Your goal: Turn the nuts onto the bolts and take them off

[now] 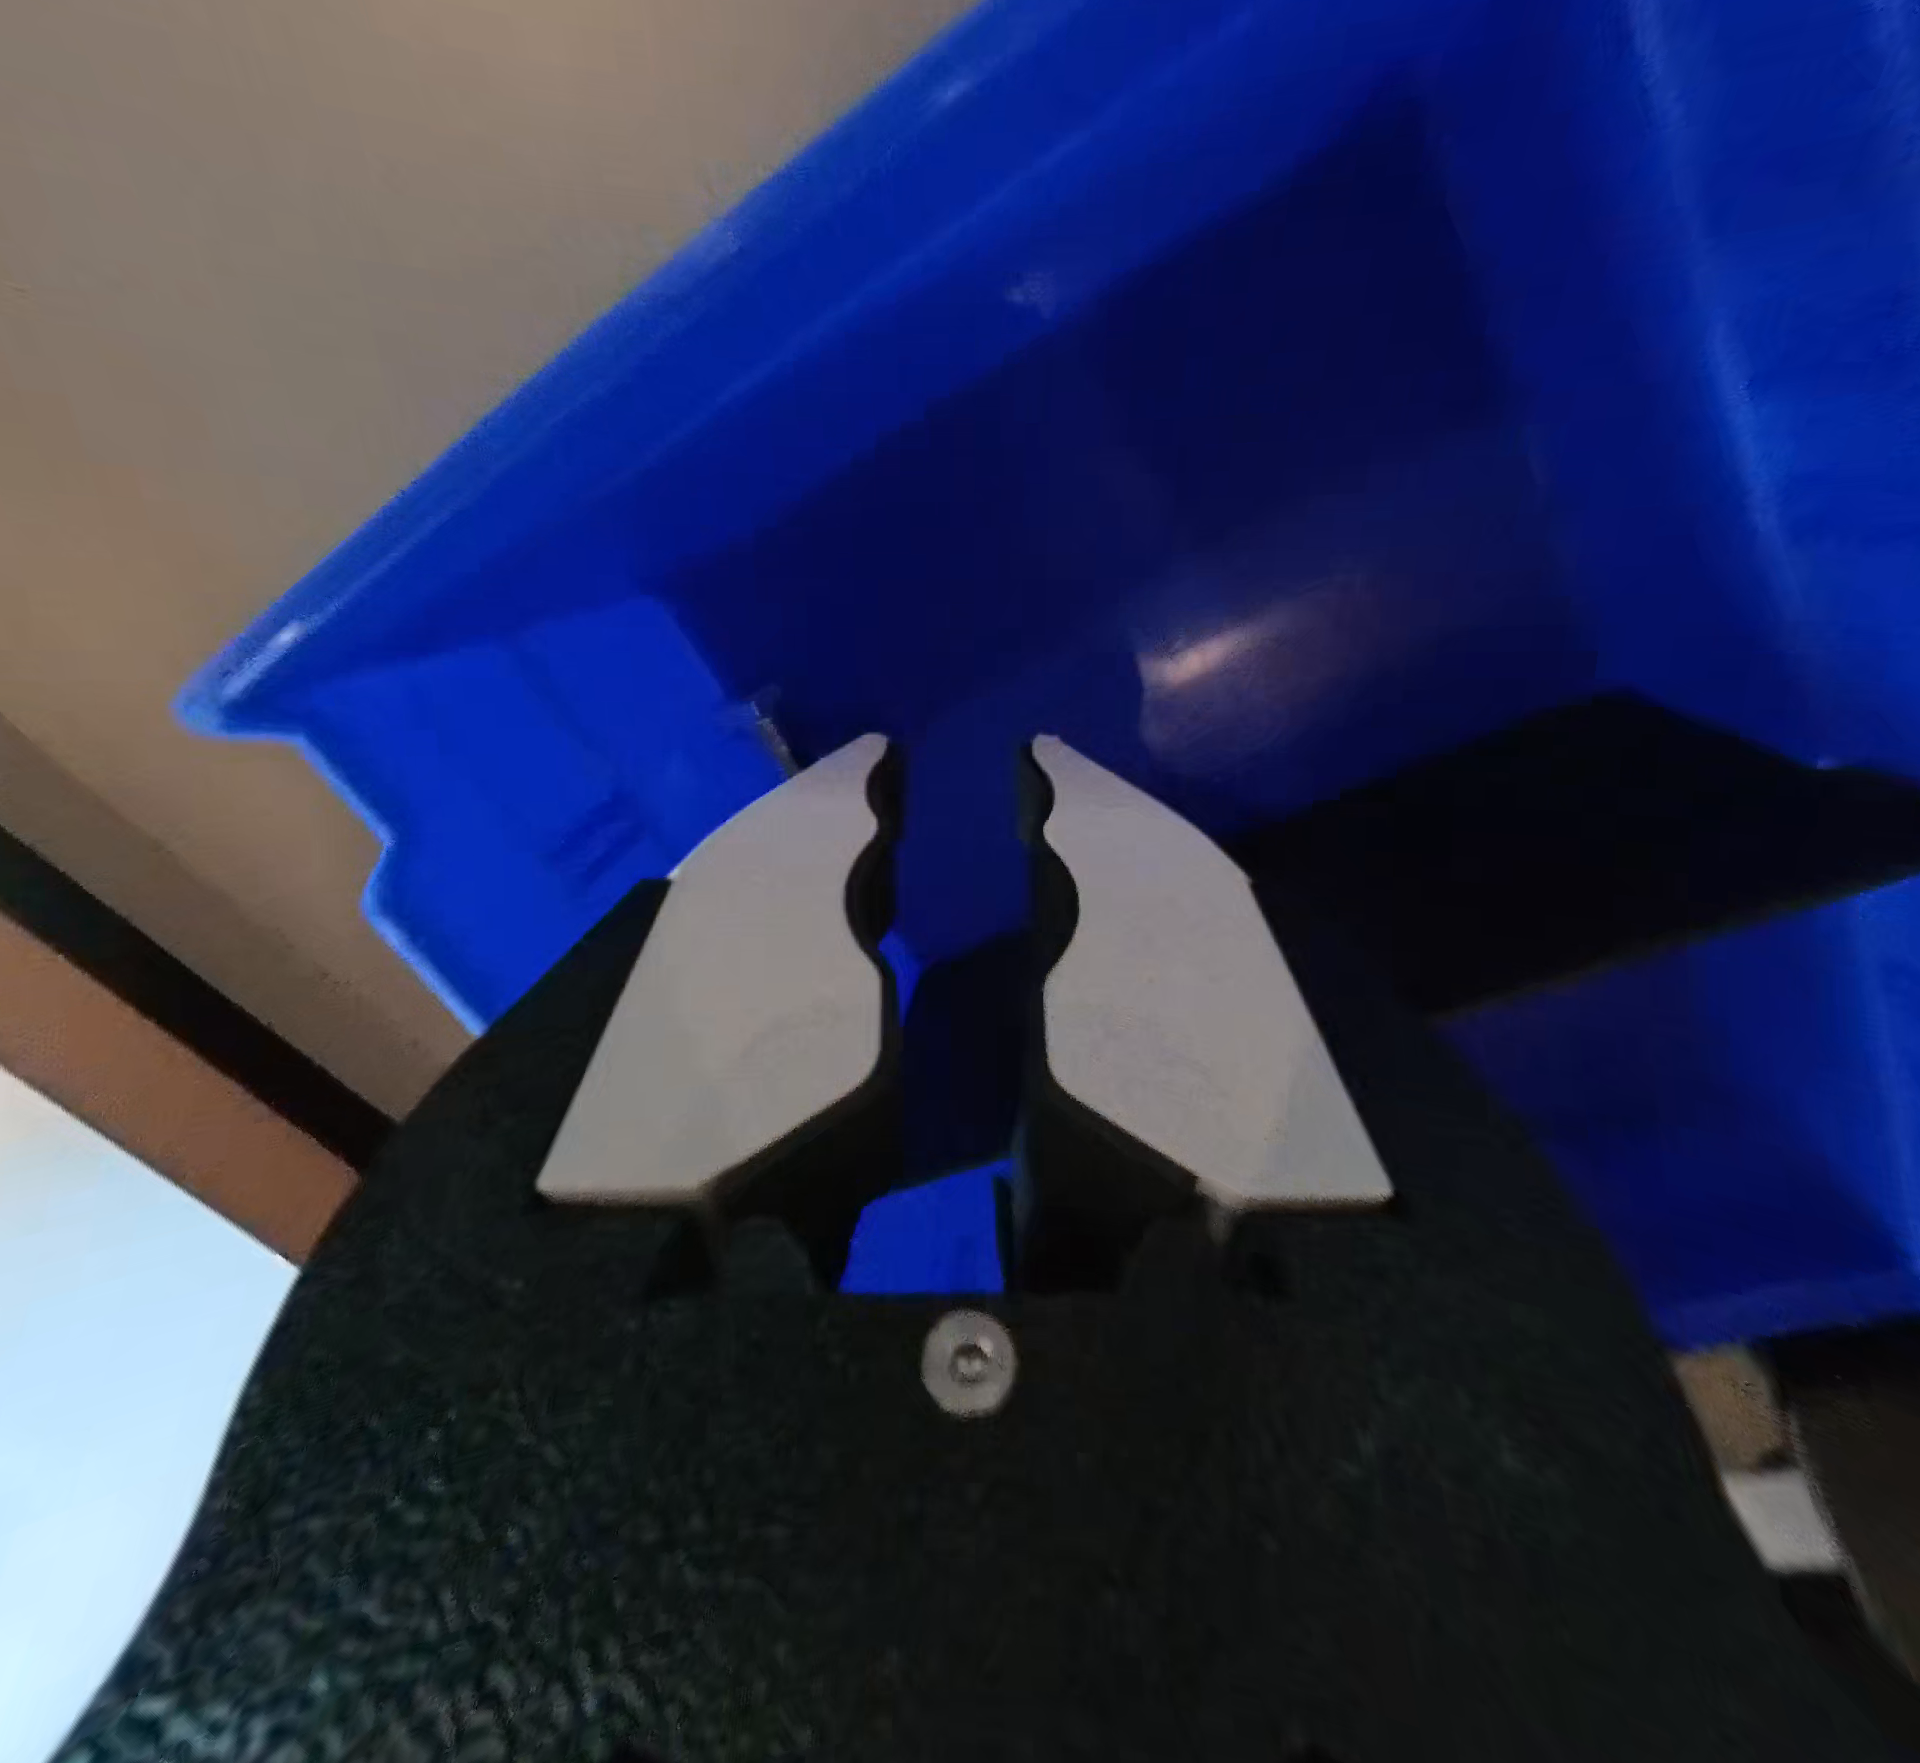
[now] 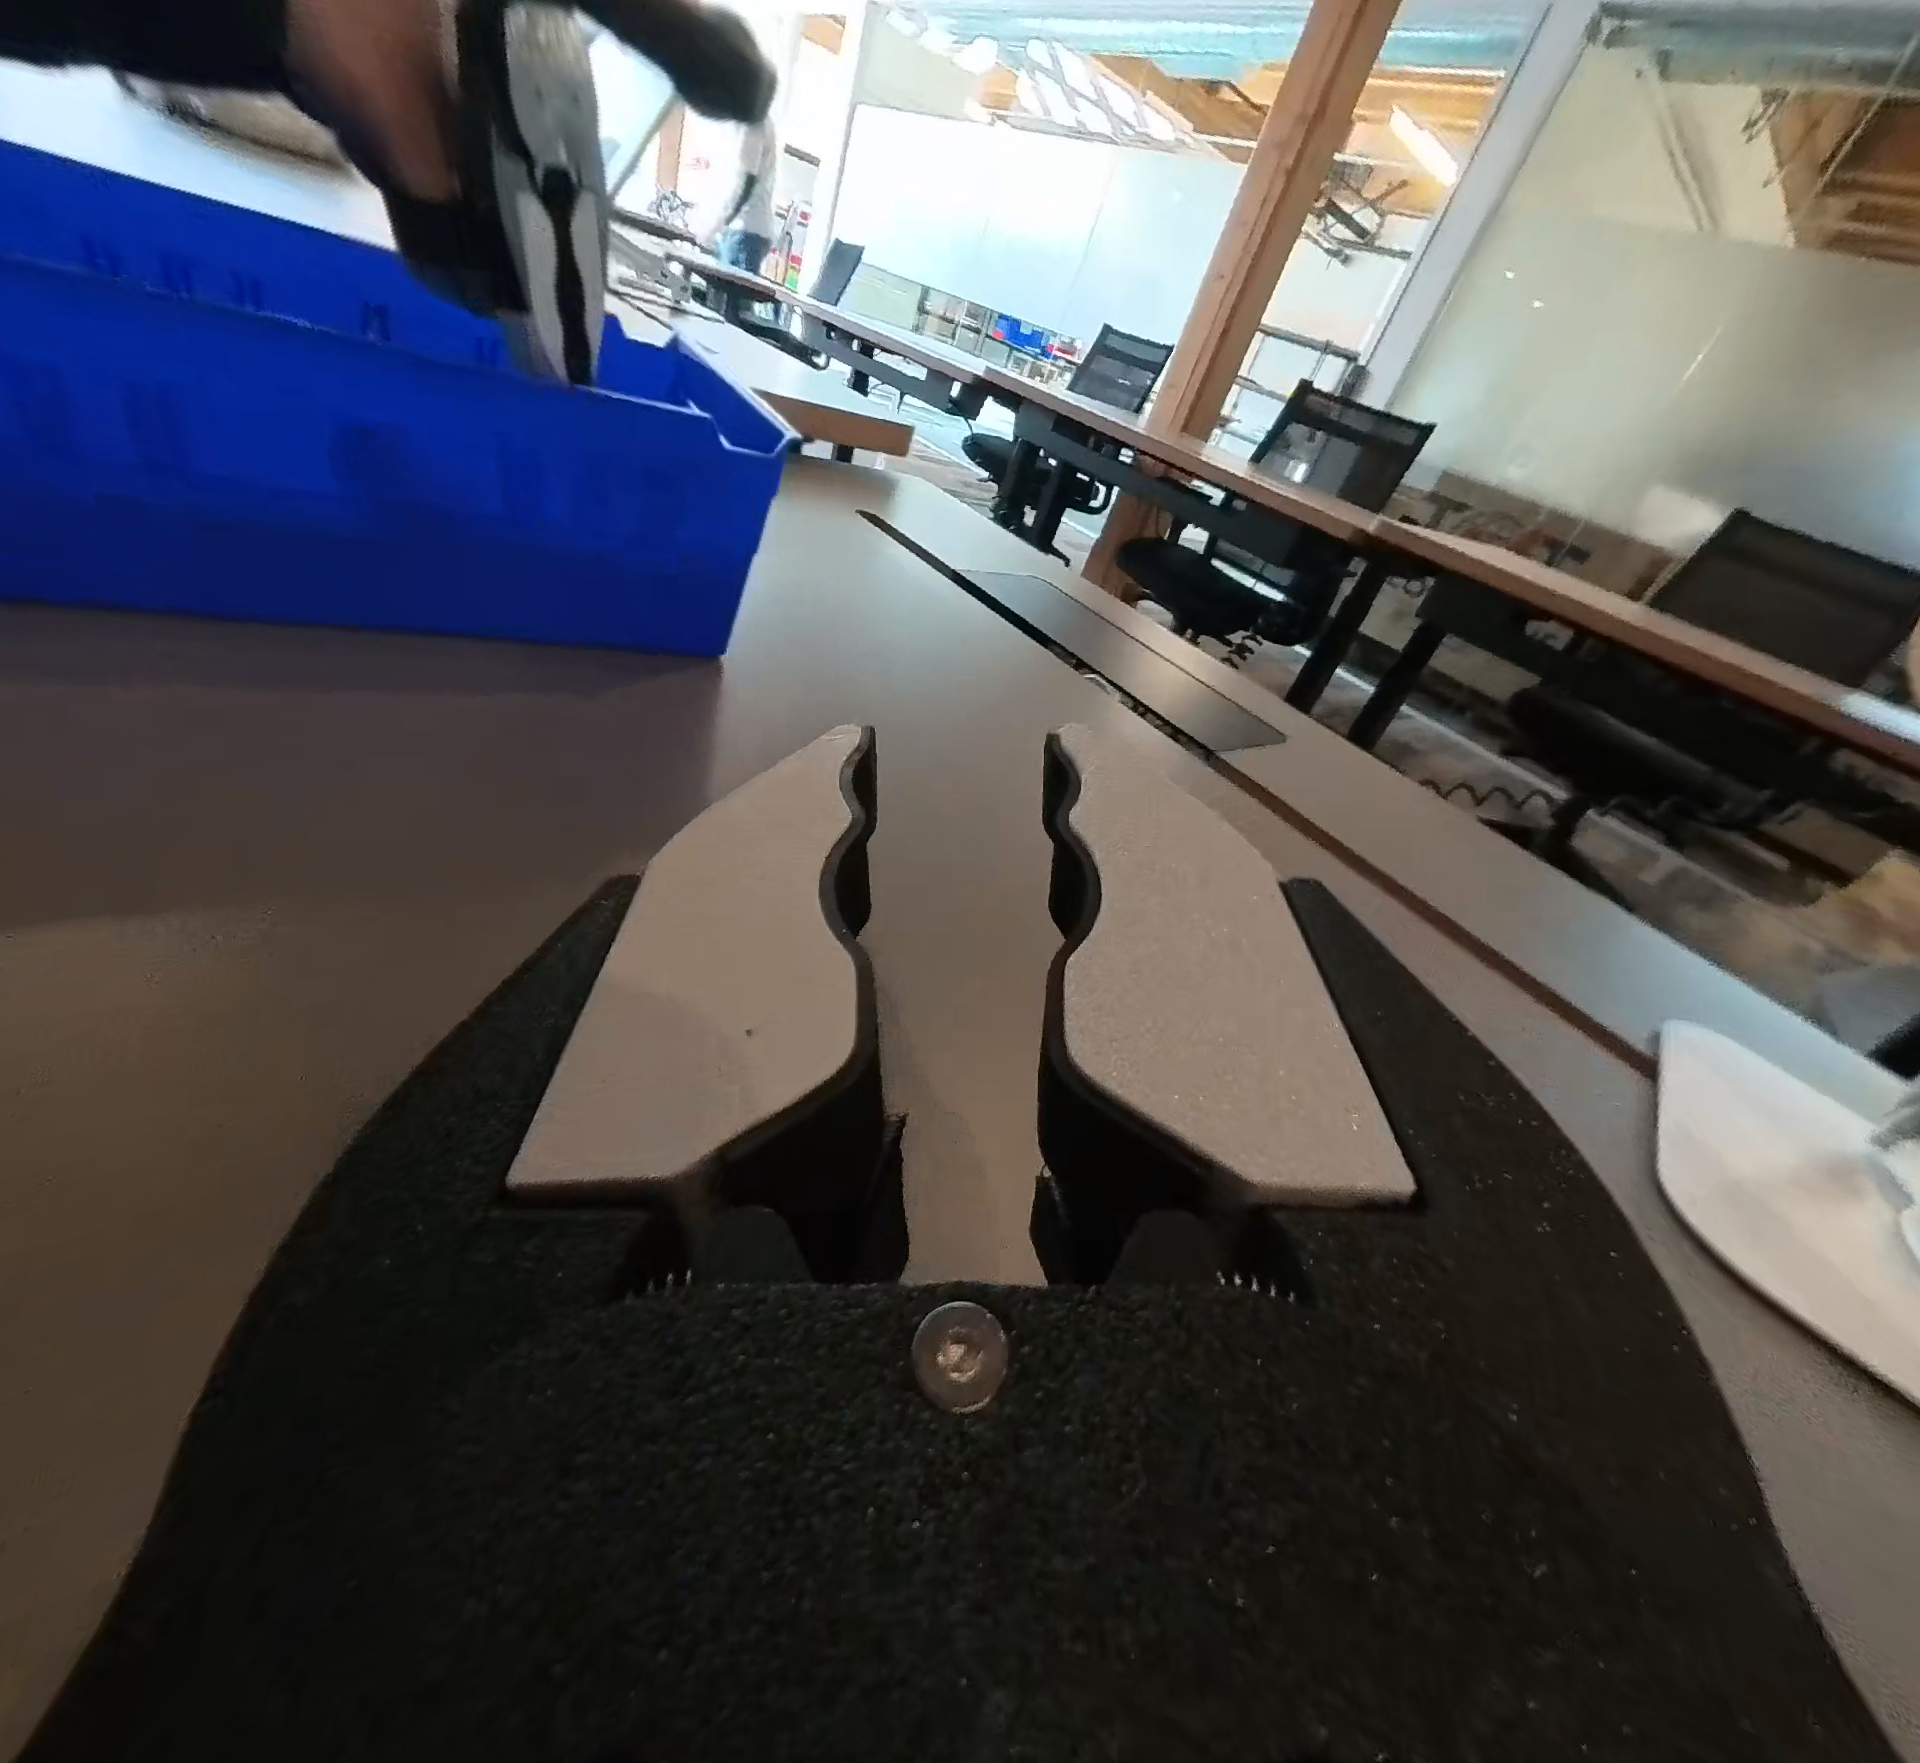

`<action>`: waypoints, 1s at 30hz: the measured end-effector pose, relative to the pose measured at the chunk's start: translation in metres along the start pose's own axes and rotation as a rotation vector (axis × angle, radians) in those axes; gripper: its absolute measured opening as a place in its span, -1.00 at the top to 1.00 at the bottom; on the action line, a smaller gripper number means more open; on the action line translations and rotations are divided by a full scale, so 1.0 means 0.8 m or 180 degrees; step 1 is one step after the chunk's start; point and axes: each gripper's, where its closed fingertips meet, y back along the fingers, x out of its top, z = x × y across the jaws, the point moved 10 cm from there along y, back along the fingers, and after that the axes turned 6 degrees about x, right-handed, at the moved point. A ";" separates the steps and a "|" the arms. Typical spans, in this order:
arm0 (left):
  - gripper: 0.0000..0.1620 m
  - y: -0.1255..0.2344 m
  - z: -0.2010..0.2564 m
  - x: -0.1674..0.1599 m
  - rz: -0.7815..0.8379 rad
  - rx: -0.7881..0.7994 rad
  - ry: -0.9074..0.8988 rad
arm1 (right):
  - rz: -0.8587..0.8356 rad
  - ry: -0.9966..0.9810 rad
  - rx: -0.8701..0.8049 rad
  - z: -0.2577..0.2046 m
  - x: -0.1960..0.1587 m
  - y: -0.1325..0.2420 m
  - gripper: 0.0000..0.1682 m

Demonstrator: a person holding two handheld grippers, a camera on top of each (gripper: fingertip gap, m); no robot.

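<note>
My left gripper (image 1: 961, 757) is tipped down inside a blue plastic bin (image 1: 1143, 311), its jaws a narrow gap apart with only the blue bin showing between them. A small silvery piece (image 1: 764, 726), blurred, lies by the bin wall just left of the left fingertip; I cannot tell if it is a bolt or a nut. In the right wrist view the left gripper (image 2: 561, 300) reaches into the same bin (image 2: 416, 487) at the upper left. My right gripper (image 2: 958, 747) is open and empty, low over the dark table (image 2: 312, 830), right of the bin.
A dark slab (image 1: 1558, 830) crosses the bin at right. A black inset slot (image 2: 1122, 664) runs along the table ahead of the right gripper. A white object (image 2: 1766, 1194) lies at the right. Desks, office chairs (image 2: 1330, 466) and a wooden post (image 2: 1278, 186) stand beyond the table edge.
</note>
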 end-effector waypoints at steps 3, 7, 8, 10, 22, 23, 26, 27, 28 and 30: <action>0.73 -0.020 -0.005 0.003 -0.0387 0.0153 -0.0398 | 0.0068 -0.0206 0.0044 0.003 0.000 0.003 0.64; 0.71 -0.042 -0.008 0.004 -0.0697 0.0234 -0.0523 | 0.0093 -0.0276 0.0090 0.004 -0.001 0.003 0.65; 0.70 -0.047 -0.010 0.004 -0.0750 0.0289 -0.0509 | 0.0090 -0.0274 0.0092 0.004 -0.001 0.003 0.65; 0.69 -0.054 -0.013 0.005 -0.0870 0.0406 -0.0423 | 0.0081 -0.0257 0.0086 0.003 -0.001 0.003 0.65; 0.79 -0.067 -0.011 0.010 -0.1182 0.0397 0.0007 | 0.0032 -0.0094 0.0084 0.001 -0.002 0.000 0.65; 0.79 -0.060 -0.011 0.009 -0.1130 0.0388 0.0027 | 0.0033 -0.0089 0.0078 0.001 -0.002 0.000 0.65; 0.79 -0.023 -0.008 0.008 -0.0805 0.0370 0.0087 | 0.0042 -0.0090 0.0060 0.001 -0.002 0.001 0.66; 0.79 -0.005 -0.005 0.009 -0.0644 0.0413 0.0088 | 0.0047 -0.0089 0.0042 0.002 -0.002 0.001 0.66; 0.79 0.015 0.000 0.012 -0.0478 0.0445 0.0069 | 0.0051 -0.0088 0.0020 0.002 -0.002 0.001 0.66; 0.80 0.057 0.019 0.022 -0.0090 0.0417 -0.0042 | 0.0052 -0.0092 -0.0020 0.004 -0.002 0.001 0.66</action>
